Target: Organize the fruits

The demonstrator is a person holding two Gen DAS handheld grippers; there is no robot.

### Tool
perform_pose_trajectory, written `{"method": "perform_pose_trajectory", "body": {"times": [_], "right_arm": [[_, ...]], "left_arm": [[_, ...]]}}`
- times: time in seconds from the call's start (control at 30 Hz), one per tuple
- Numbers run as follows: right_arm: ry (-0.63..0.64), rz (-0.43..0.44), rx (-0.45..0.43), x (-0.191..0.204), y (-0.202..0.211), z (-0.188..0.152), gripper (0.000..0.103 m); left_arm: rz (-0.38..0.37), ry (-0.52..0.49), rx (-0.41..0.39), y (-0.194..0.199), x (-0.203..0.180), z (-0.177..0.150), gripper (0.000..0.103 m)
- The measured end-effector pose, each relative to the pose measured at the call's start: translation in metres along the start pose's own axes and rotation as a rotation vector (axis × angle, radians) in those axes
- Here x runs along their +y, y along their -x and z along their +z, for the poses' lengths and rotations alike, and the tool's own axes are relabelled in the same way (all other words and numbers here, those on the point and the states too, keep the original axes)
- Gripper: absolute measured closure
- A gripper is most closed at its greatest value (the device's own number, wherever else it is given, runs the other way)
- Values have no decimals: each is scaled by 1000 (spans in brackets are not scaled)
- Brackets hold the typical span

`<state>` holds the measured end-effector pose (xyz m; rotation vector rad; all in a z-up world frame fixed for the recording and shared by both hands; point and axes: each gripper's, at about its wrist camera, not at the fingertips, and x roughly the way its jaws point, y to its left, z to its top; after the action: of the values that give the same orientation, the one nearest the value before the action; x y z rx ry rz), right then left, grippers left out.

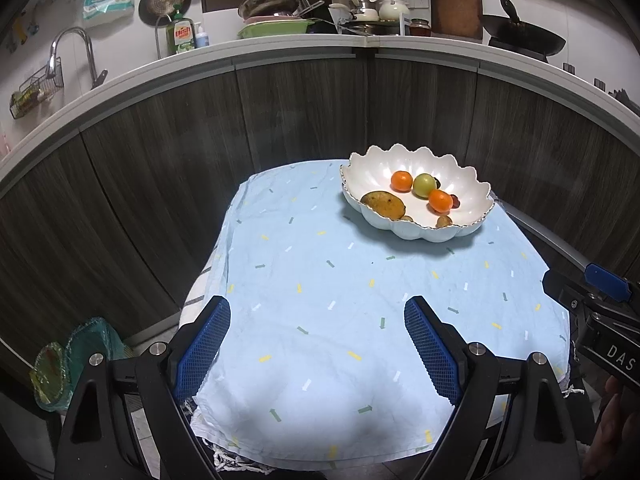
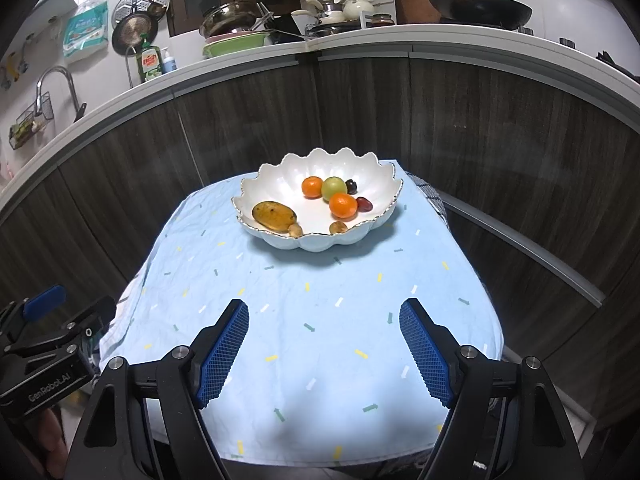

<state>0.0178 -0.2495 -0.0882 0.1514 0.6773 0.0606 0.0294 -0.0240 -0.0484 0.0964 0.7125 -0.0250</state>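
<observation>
- L tool [image 1: 317,316]: nearest lens, blue-padded fingers spread wide, nothing btwn them, hovering over near edge of cloth.
- R tool [image 2: 324,318]: likewise released, empty, above near part of cloth; its body also seen at right edge of L view.
- Light-blue patterned cloth [image 2: 320,344]: covers small counter; bare in foreground.
- White scalloped bowl [image 2: 276,184]: on far part of cloth, well apart from both tools.
- Fruits, all inside bowl: mango [image 2: 274,216] at left-front; two oranges [image 2: 343,205]; green fruit [image 2: 334,188] btwn them; dark red fruits [image 2: 364,204] at right; two small brown fruits [image 2: 338,227] by front rim.
- Kitchen counter [image 2: 400,42] behind: wok [image 2: 480,10], dish-soap bottle [image 2: 150,62], faucet [image 2: 54,84].
</observation>
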Motion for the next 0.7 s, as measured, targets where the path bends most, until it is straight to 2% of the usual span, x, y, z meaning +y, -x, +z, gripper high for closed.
{"method": "perform_pose_trajectory", "body": {"times": [0.7], "right_arm": [[-8, 2, 8, -1, -2, 0, 24]], "left_arm": [[-15, 0, 19, -1, 1, 1, 14]]}}
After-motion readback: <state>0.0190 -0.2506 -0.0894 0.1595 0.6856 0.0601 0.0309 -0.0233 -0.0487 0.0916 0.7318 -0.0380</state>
